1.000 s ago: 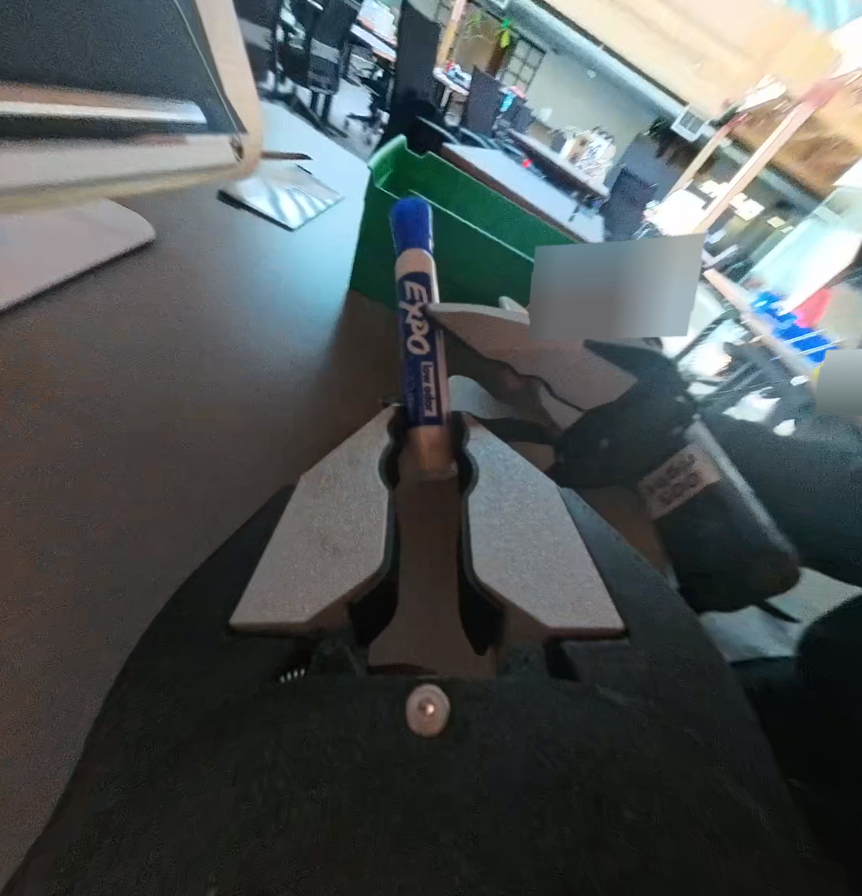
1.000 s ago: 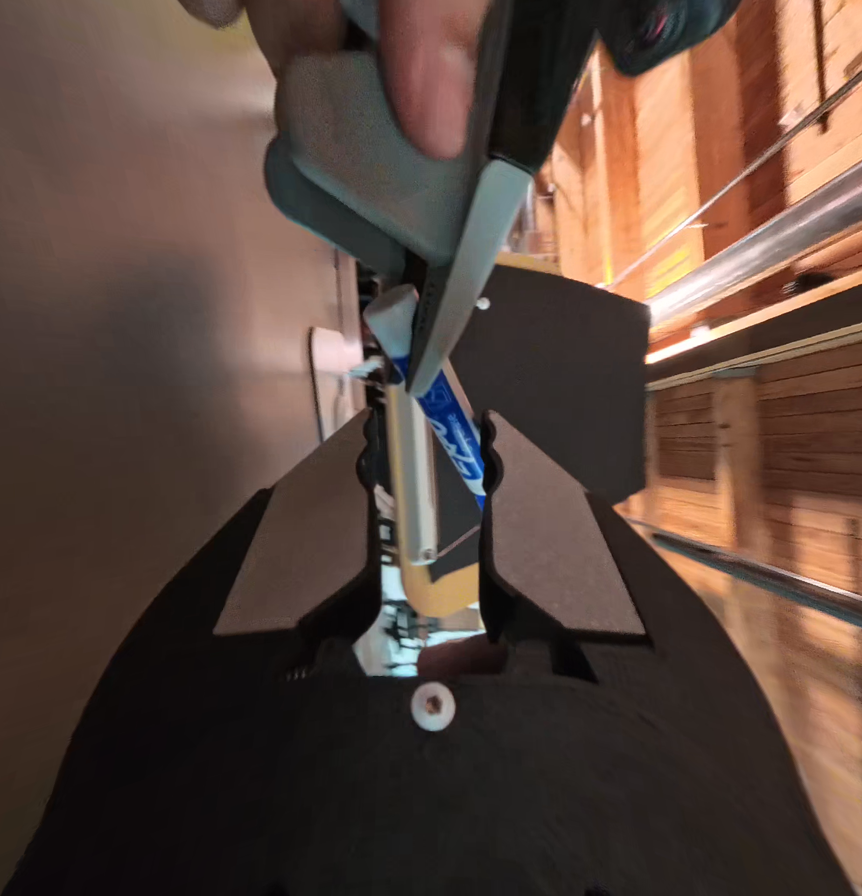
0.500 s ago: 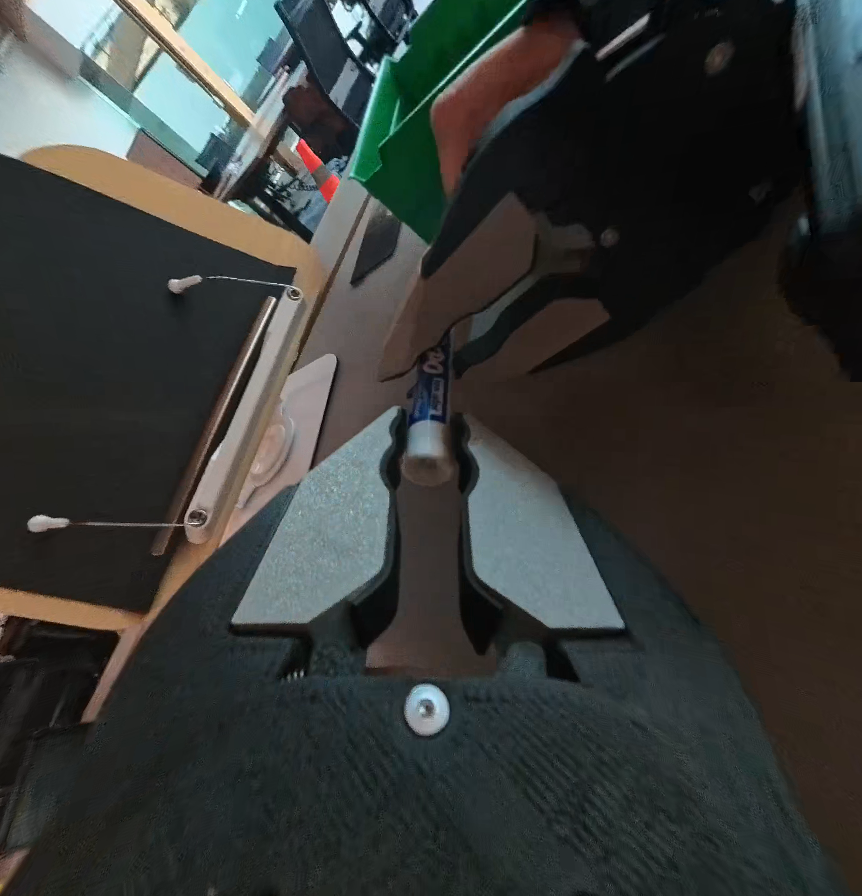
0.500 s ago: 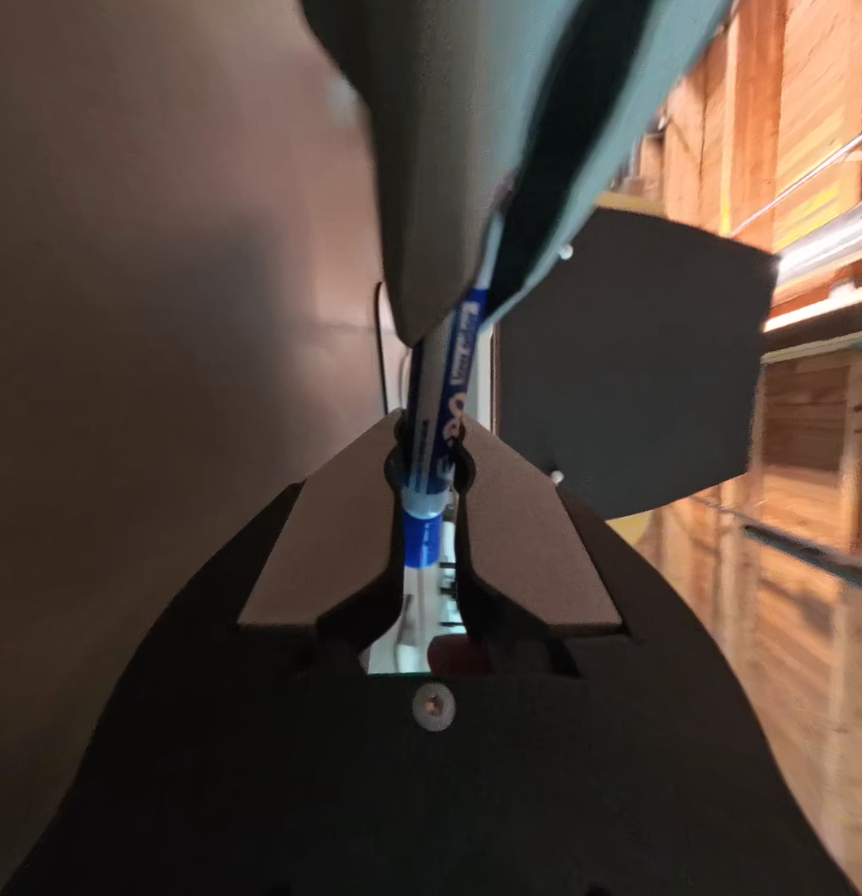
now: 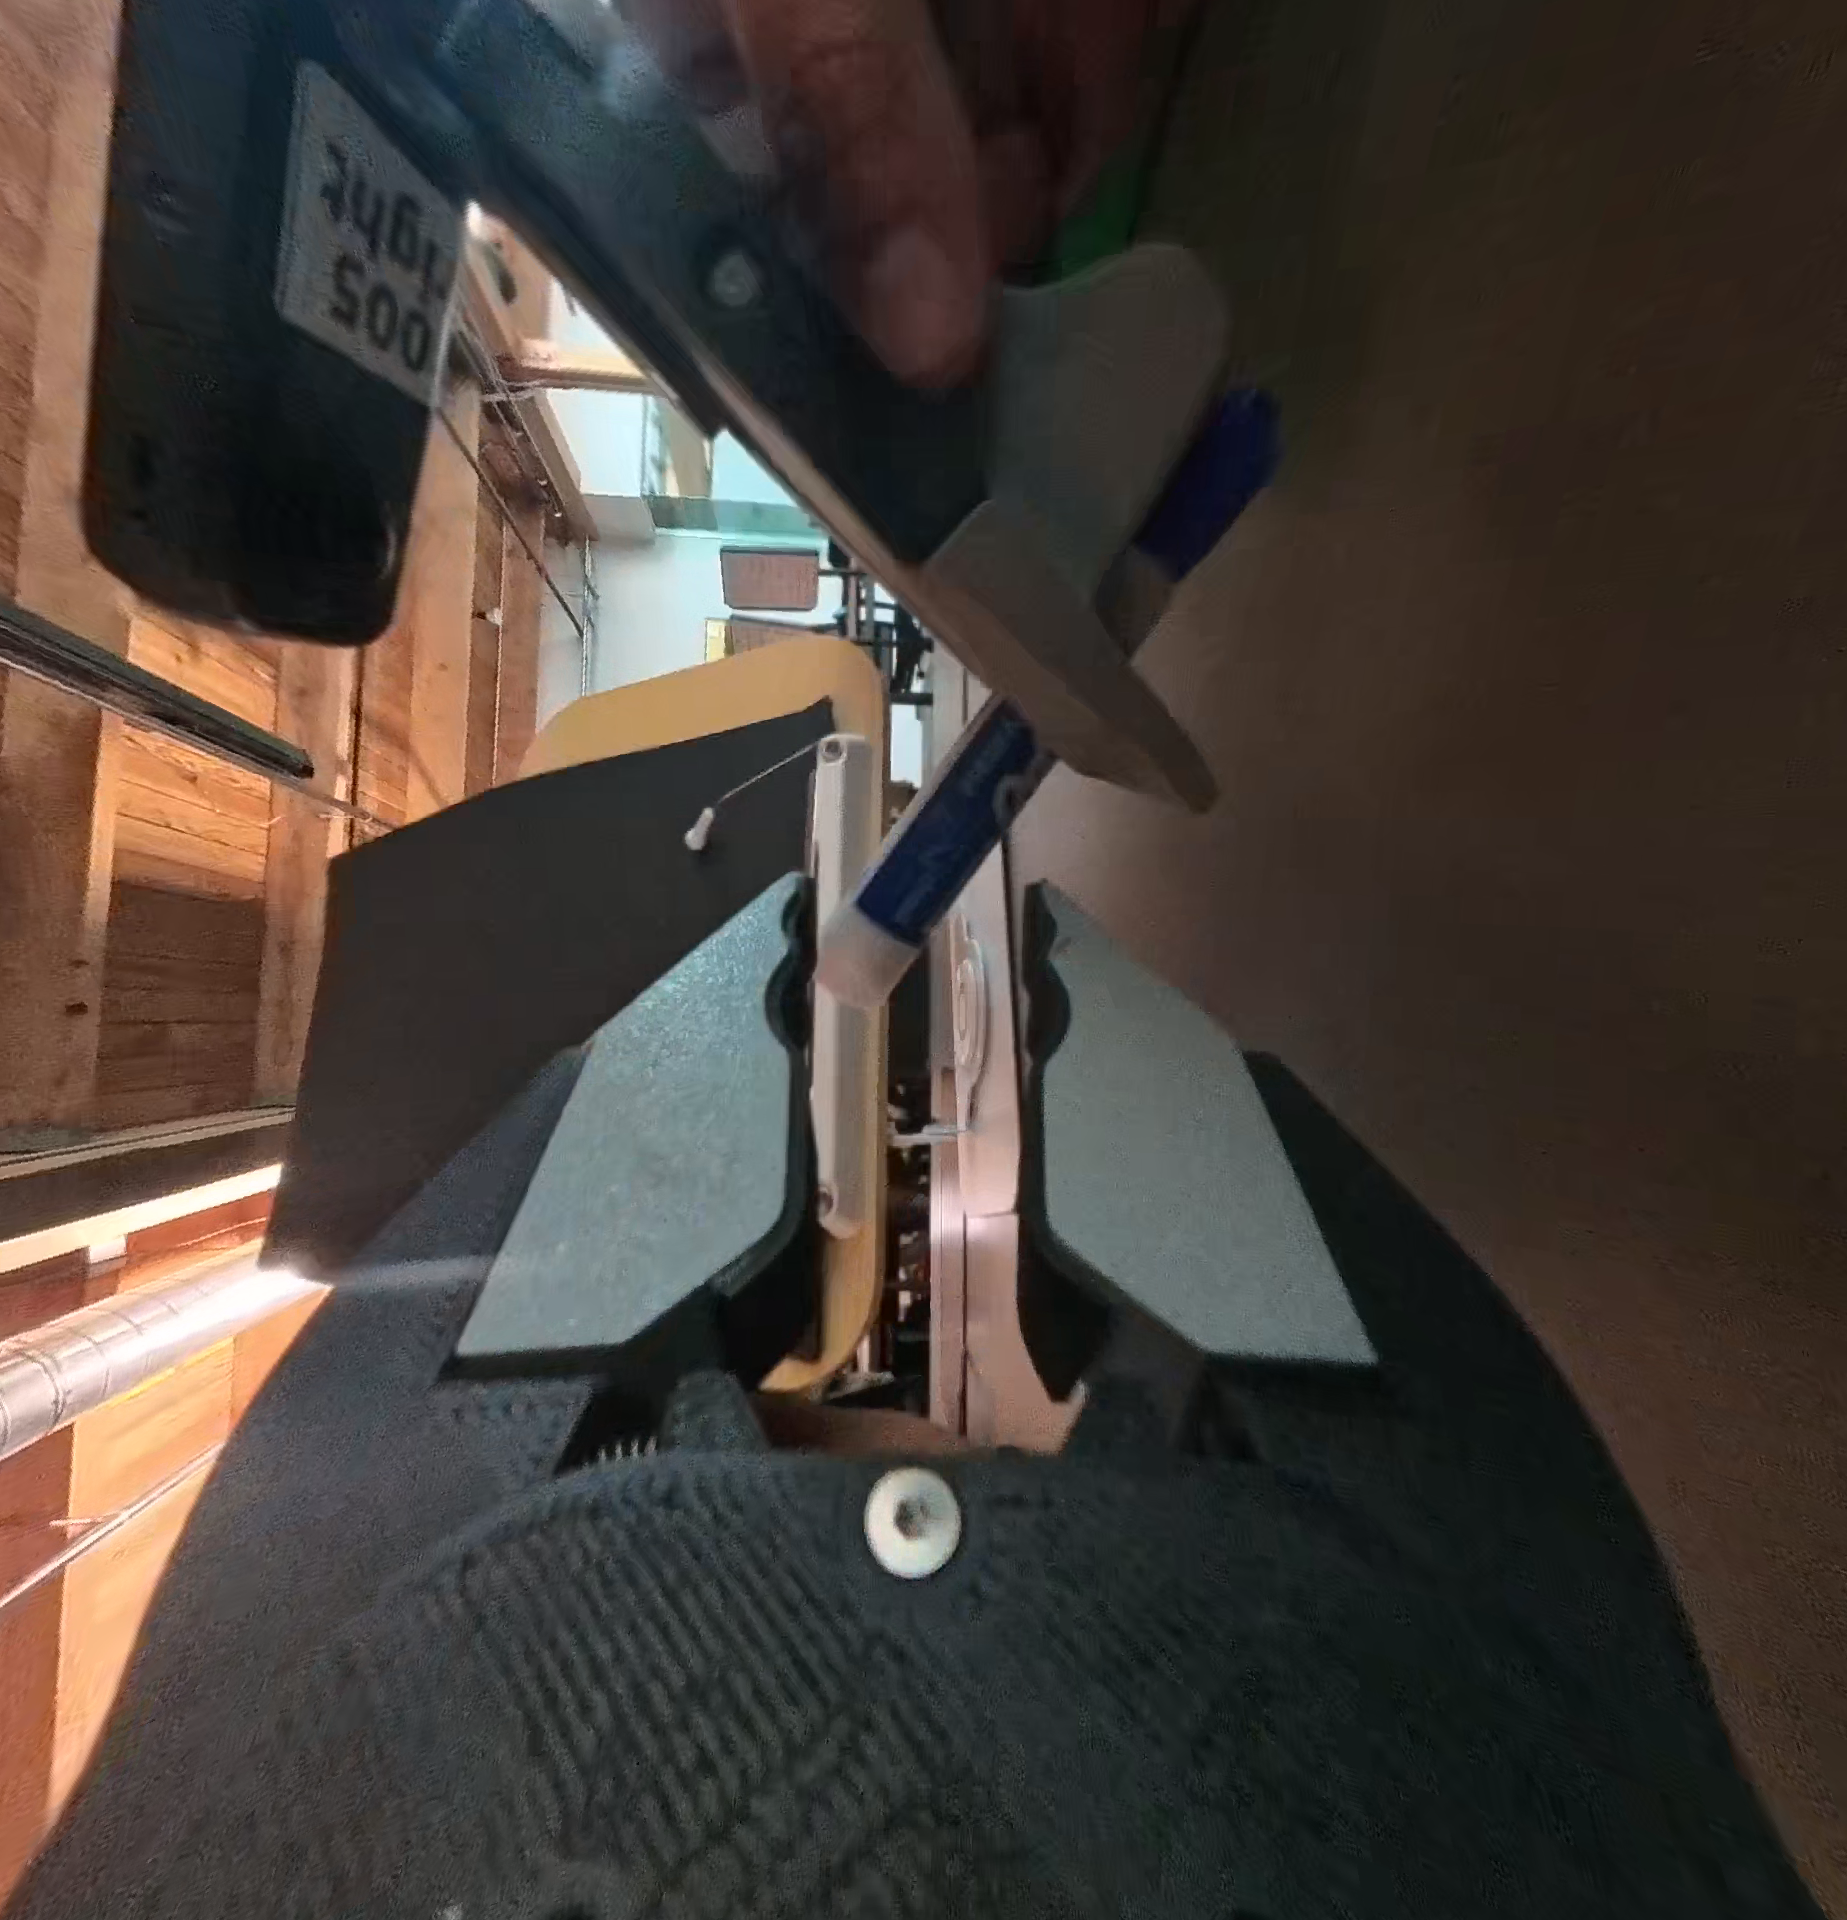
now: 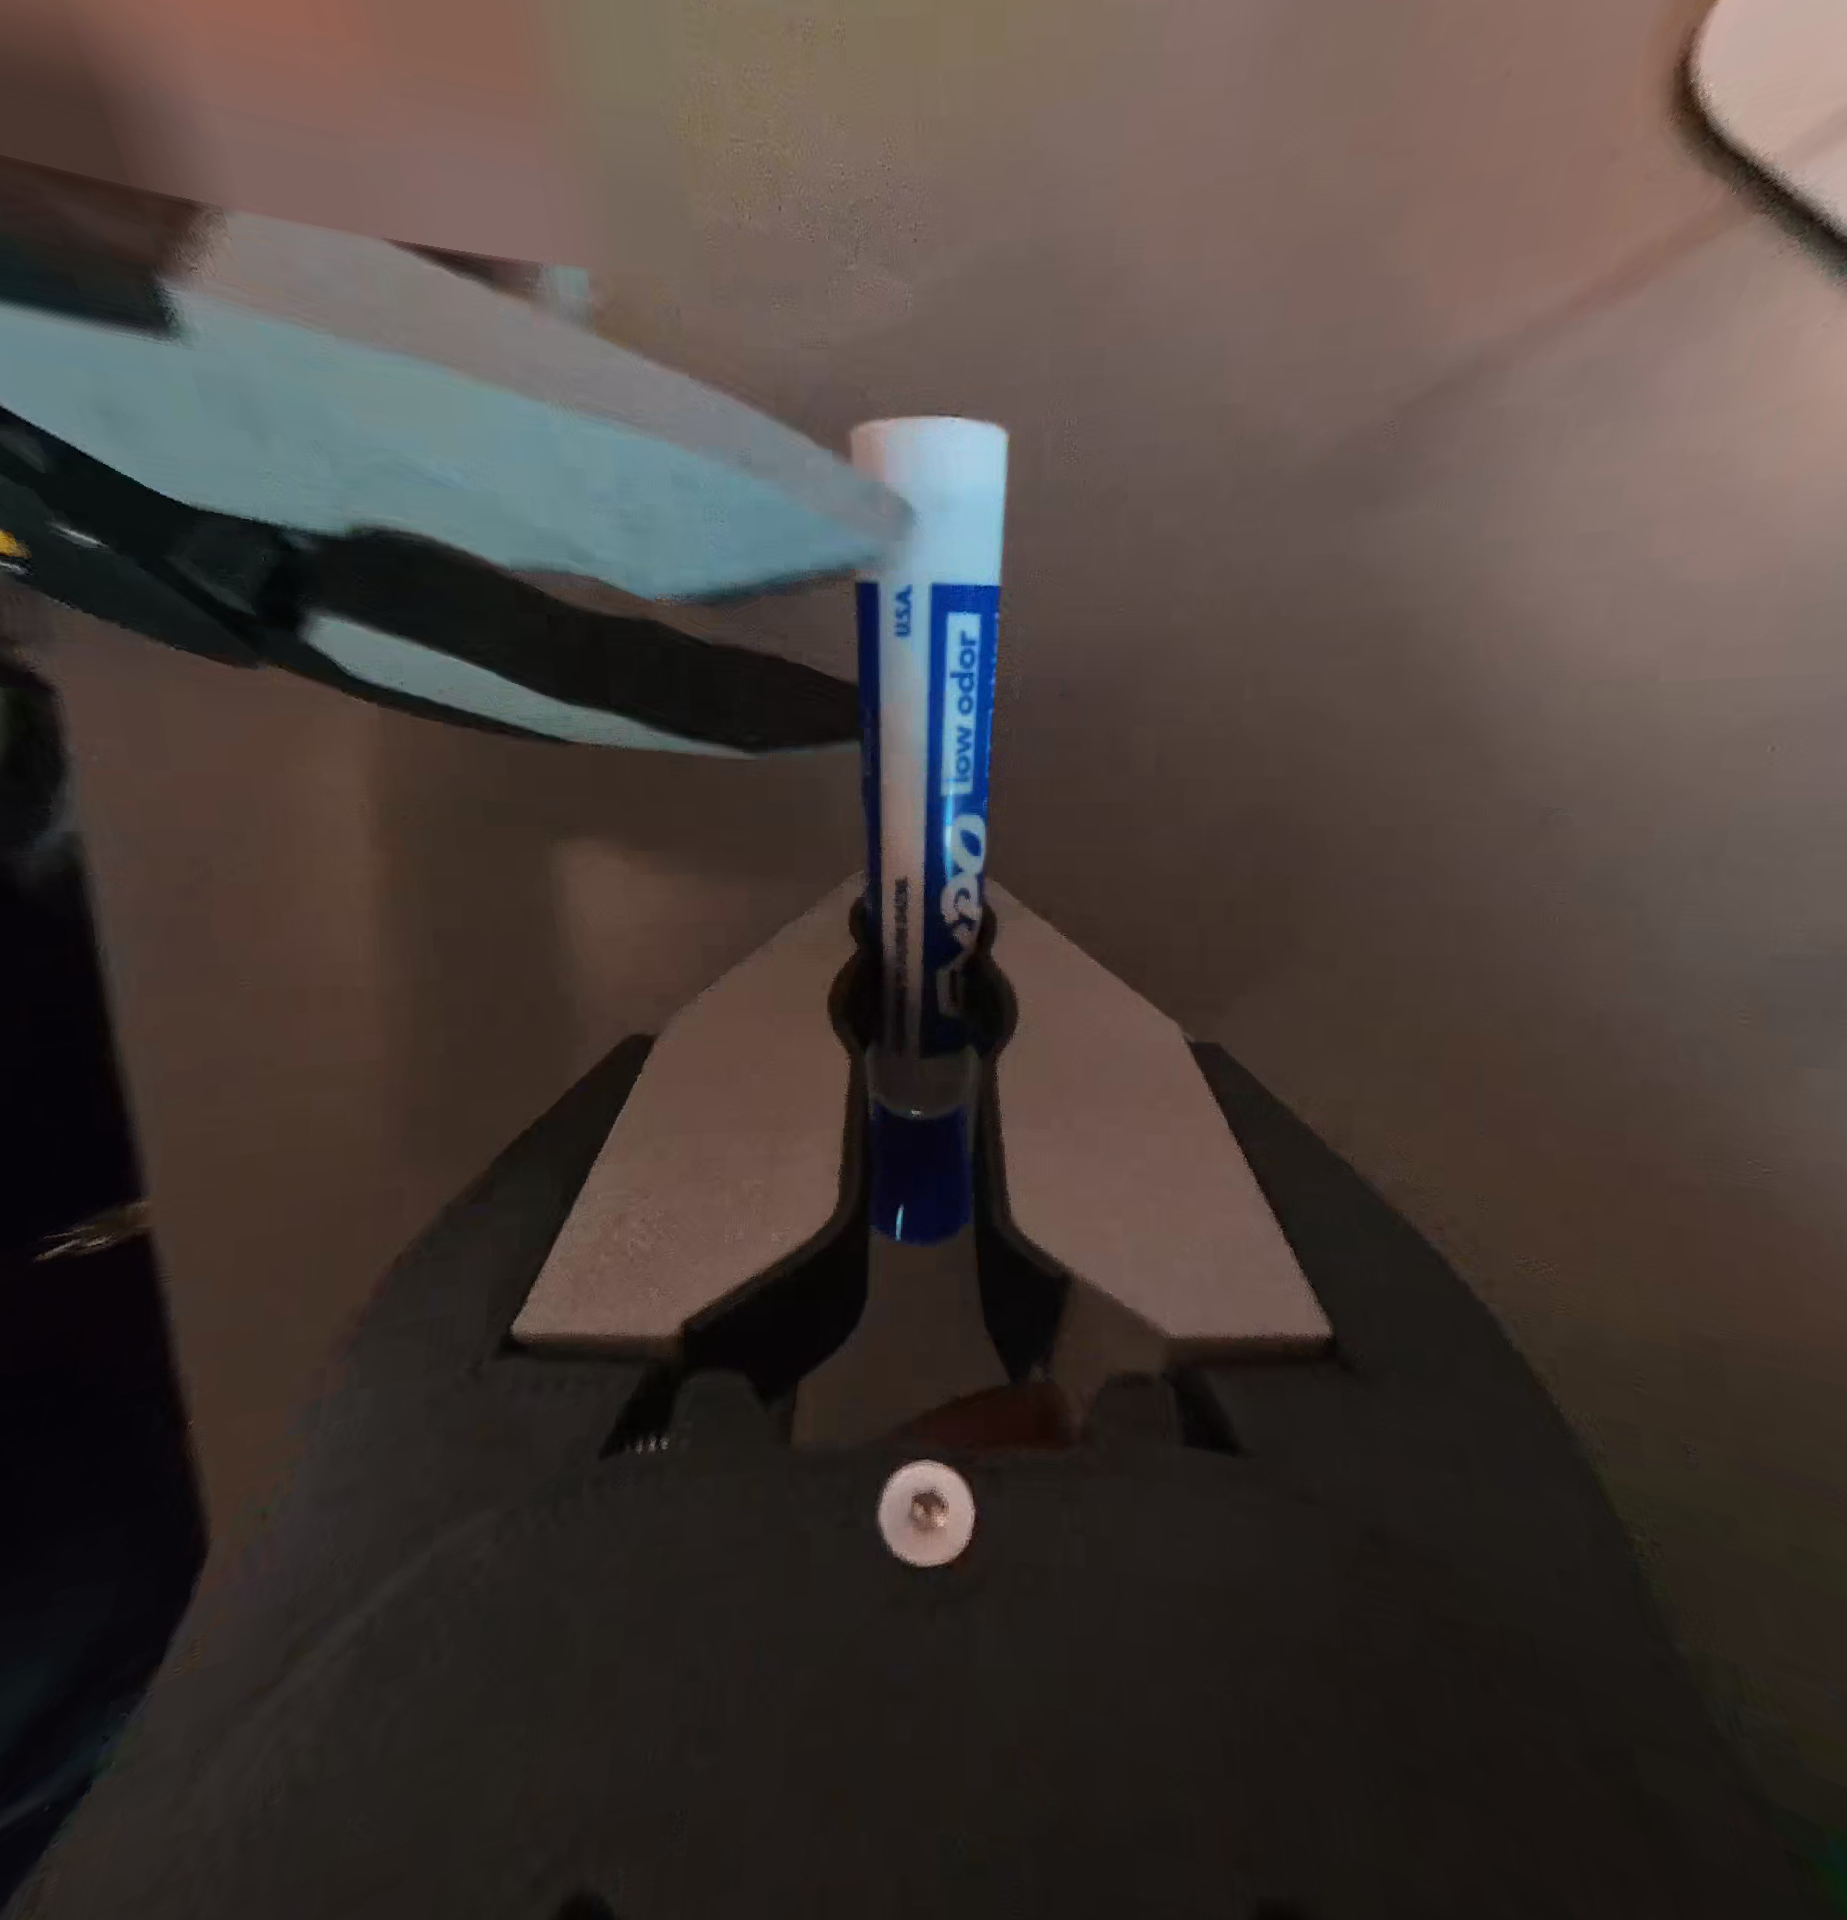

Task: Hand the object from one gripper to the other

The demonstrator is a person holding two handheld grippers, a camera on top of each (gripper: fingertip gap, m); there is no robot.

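A blue and white marker (image 5: 940, 831) is held in my right gripper (image 6: 927, 904), which is shut on the barrel just above the blue cap. The marker (image 6: 929, 727) points away from it, white end outward. My left gripper (image 5: 914, 914) is open, its fingers spread wide with the marker's white end loose between the tips, close to the left finger. In the left wrist view the right gripper (image 5: 1158, 769) comes in from the top, with a hand (image 5: 898, 208) on it. In the right wrist view the left gripper (image 6: 877, 634) reaches in blurred from the left.
The brown table surface (image 5: 1573, 727) fills the right of the left wrist view. A black panel on a yellow-edged board (image 5: 545, 935), a wooden wall (image 5: 171, 935) and a metal rail (image 5: 88, 1361) lie to the left. A white object (image 6: 1812, 125) sits at the top right. One gripper's finger ends stand about 6 cm off the other's.
My left gripper has opened and let go of the marker. My right gripper, open a second ago, has shut on it and now holds it alone. Both grippers have turned.
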